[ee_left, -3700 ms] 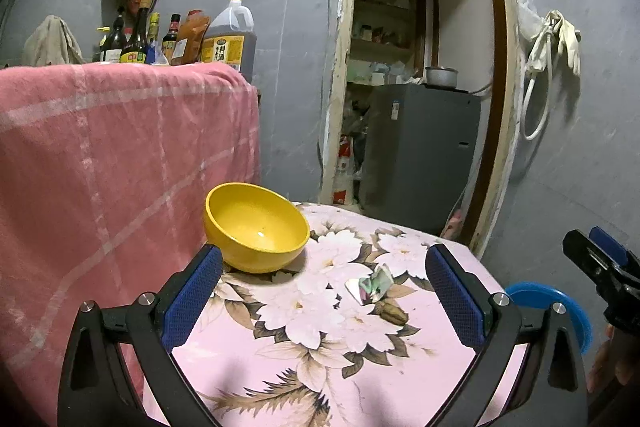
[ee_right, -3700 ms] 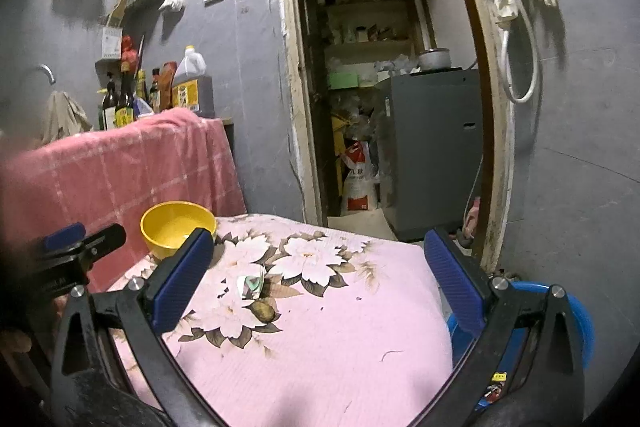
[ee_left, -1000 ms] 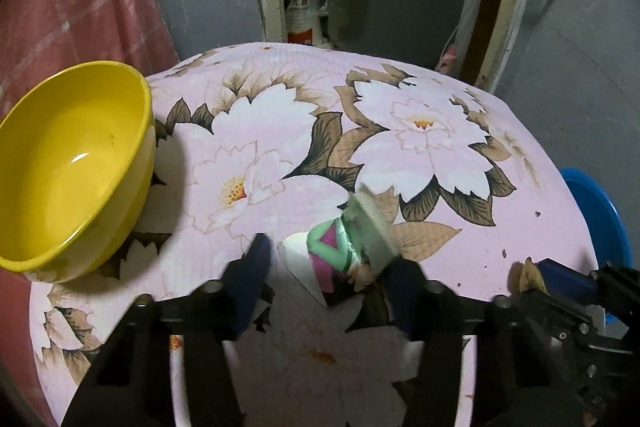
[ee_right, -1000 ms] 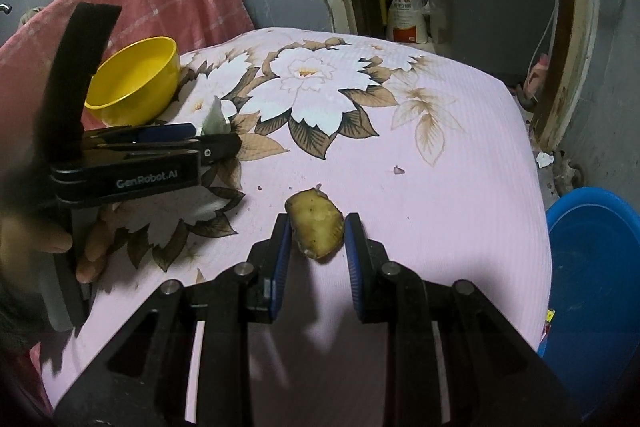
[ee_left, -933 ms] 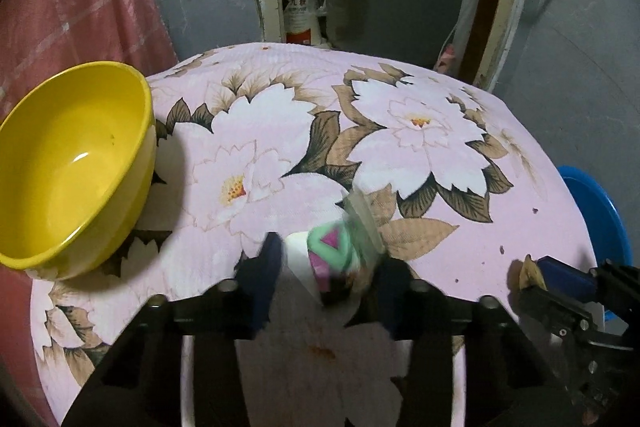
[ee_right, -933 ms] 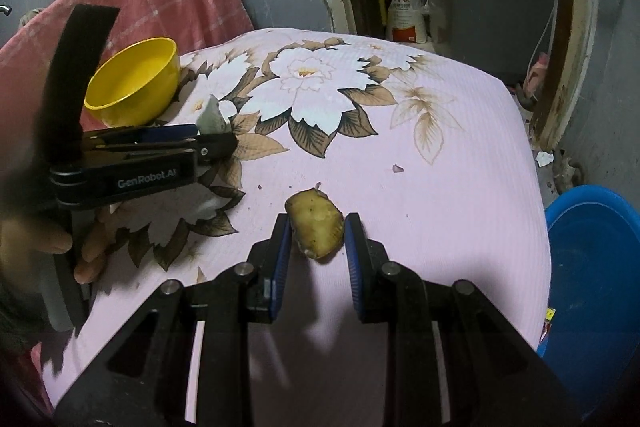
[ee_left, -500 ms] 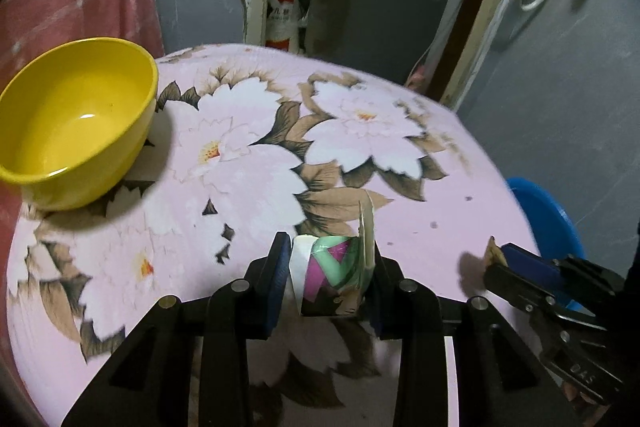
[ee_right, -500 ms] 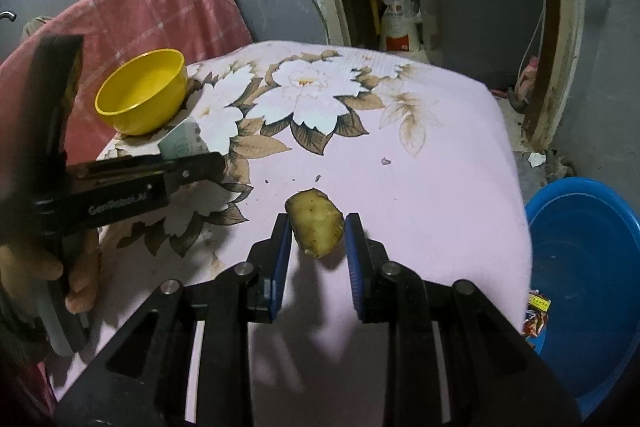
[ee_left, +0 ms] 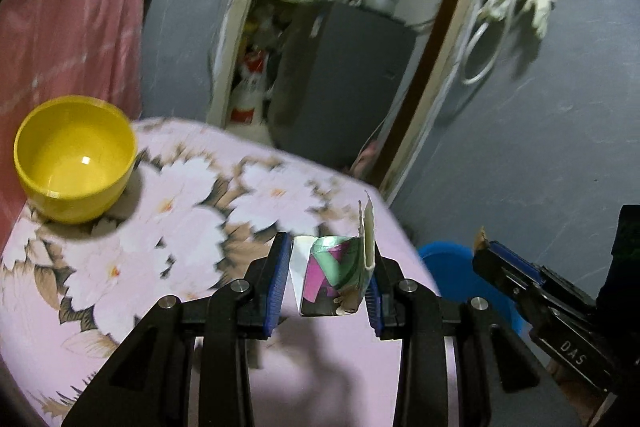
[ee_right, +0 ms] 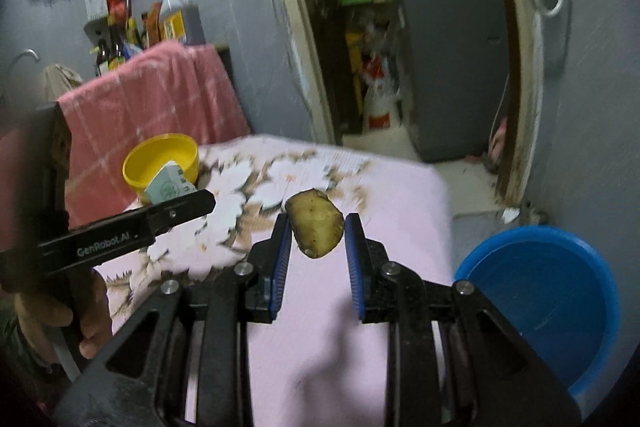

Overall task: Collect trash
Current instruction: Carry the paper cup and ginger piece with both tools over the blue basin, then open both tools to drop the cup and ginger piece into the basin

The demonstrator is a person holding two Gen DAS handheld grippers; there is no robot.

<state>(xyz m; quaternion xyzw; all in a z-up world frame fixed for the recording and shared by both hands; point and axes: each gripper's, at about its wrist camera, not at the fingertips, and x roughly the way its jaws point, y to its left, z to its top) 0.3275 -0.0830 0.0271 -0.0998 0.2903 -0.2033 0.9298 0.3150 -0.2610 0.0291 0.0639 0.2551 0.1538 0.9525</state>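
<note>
Grey walls and an open doorway onto a cluttered storeroom are seen behind a table spread with a pink floral tablecloth in the left wrist view. On the cloth's far left corner a yellow bowl is set, with a pink checked cloth draped behind it. The left gripper is held above the table's near edge, and a crumpled, folded wrapper printed in green, purple and white is pinched between its blue pads, one torn flap standing upright beside the right pad. Low on the right, the right gripper is seen from the side, with part of a blue basin visible behind it on the floor. Pink tablecloth again fills the middle of the right wrist view, with bottles ranged on a counter above the checked cloth. A brownish peel-like scrap is clamped between the narrowly set pads of the right gripper and is held clear of the cloth. At the left, the left gripper is gripped by a hand, the pale back of the wrapper showing at its tip in front of the yellow bowl. The blue basin stands on the floor just beside the table's right edge.
</note>
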